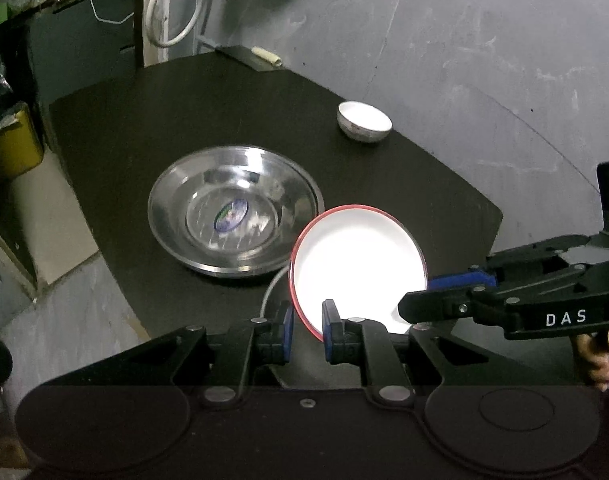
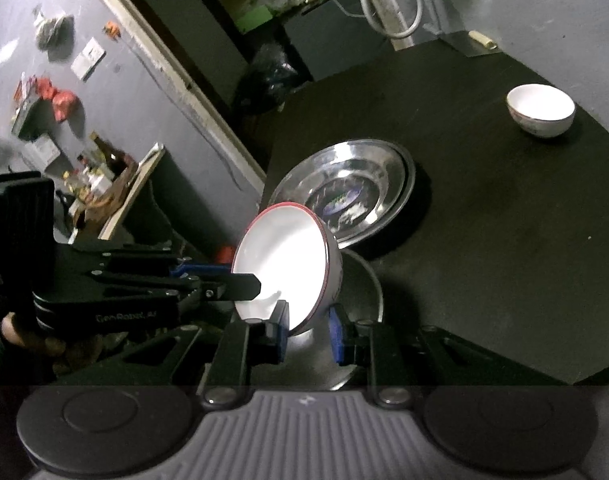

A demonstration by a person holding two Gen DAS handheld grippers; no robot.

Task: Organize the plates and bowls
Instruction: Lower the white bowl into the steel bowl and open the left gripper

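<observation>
Two grippers grip one red-rimmed white ceramic bowl (image 1: 358, 264), tilted so its bright inside faces the left wrist camera. The left gripper (image 1: 307, 330) has its blue-padded fingers (image 1: 329, 320) nearly closed, pinching the bowl's lower rim between them. The right gripper (image 2: 309, 330) is narrowly parted, its blue pads (image 2: 282, 334) clamping the bowl's wall near the base, one pad inside and one outside. In the left wrist view the right gripper reaches in from the right, with a hand (image 1: 600, 354) on its handle.

Beyond the fingers, just behind the held bowl, a wide shiny steel basin (image 1: 232, 226) with an oval sticker in its bottom sits on the dark round table (image 1: 424, 184). Farther ahead and to the right of the fingers, well apart, stands a small white porcelain bowl (image 1: 364, 121), upright.
</observation>
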